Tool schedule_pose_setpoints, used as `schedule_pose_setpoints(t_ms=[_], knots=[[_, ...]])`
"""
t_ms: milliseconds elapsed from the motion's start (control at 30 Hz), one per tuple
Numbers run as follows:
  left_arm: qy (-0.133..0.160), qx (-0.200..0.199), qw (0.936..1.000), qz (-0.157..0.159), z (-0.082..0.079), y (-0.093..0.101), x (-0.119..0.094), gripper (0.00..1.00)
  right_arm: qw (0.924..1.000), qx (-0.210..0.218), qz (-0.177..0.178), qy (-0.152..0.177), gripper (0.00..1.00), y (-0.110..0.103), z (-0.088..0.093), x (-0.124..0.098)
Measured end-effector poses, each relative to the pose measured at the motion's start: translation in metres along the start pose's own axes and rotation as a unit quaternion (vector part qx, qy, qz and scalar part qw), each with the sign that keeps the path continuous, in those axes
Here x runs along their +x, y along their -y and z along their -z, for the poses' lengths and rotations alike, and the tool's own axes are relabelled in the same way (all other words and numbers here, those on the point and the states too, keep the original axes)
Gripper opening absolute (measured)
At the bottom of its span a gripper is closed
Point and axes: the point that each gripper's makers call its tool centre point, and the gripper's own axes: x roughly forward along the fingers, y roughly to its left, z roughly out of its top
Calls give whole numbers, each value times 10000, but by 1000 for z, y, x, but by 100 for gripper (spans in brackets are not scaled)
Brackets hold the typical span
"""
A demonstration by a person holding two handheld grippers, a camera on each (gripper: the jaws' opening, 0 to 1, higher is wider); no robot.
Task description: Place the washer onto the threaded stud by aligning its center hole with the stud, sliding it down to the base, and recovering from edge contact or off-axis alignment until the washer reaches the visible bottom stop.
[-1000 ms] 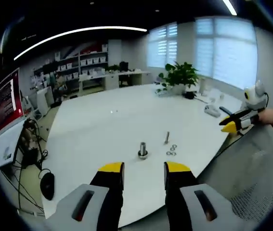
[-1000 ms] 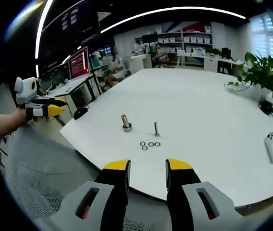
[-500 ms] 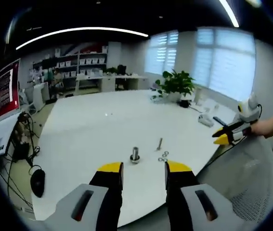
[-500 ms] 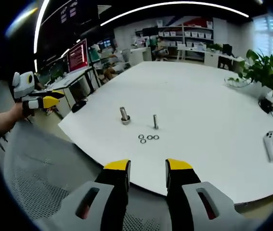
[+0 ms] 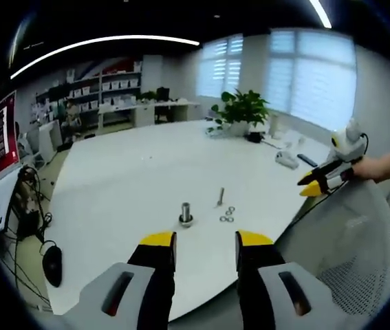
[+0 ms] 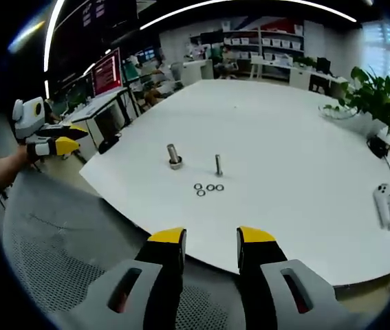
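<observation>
1. both tools hang off the near edge of the white desk (image 5: 133, 179), well apart from the parts. the left gripper (image 5: 205, 240) is released, jaws parted with nothing between them, and the right gripper (image 6: 210, 237) is released and empty too.
2. the washers (image 6: 207, 188) lie loose in a small cluster near the desk's near edge, just beside the thin threaded stud (image 6: 218, 165), which stands upright. a stouter bolt (image 6: 174, 156) stands close on the stud's other side.
3. no washer is on the stud yet, so the step in hand looks like the reach and pick.
4. to do it well, i'd pick an outer washer of the cluster by its rim, keeping clear of its neighbours. then carry it level over the stud tip and lower it straight down the axis. if an edge catches, lift, re-centre, and try again.
5. the right gripper view shows monitors (image 6: 108, 73) and a game controller (image 6: 385, 204) by the desk's far side.
6. the left gripper view instead shows blinds (image 5: 311, 75), a potted plant (image 5: 239, 110) at the far edge, and a mesh chair back (image 5: 353, 254).
</observation>
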Motion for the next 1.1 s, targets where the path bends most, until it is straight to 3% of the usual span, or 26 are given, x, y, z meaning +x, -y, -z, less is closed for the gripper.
schedule_pose_setpoints(t_ms=[333, 500, 700, 767, 833, 933, 1100], knots=[[79, -75, 9999, -23, -2, -1, -1, 32, 9998, -111, -87, -123, 32, -5, 4, 1], [-57, -91, 9999, 56, 4, 1, -1, 32, 9999, -92, 30, 79, 32, -1, -4, -3], [33, -125, 9999, -66, 1, -4, -3, 32, 9989, -359, -116, -263, 33, -8, 2, 1], [10, -117, 9999, -105, 2, -6, -3, 32, 9959, -701, -175, -549, 33, -7, 5, 1], [-5, -149, 9998, -116, 3, -7, -3, 32, 9931, -1046, -186, -503, 34, -4, -6, 5], [33, -122, 9998, -139, 2, -7, -3, 32, 9905, -1131, -413, -668, 35, -9, -14, 16], [-87, -53, 9998, -173, 7, -7, -2, 32, 9910, -946, -599, -736, 35, -18, -23, 51]])
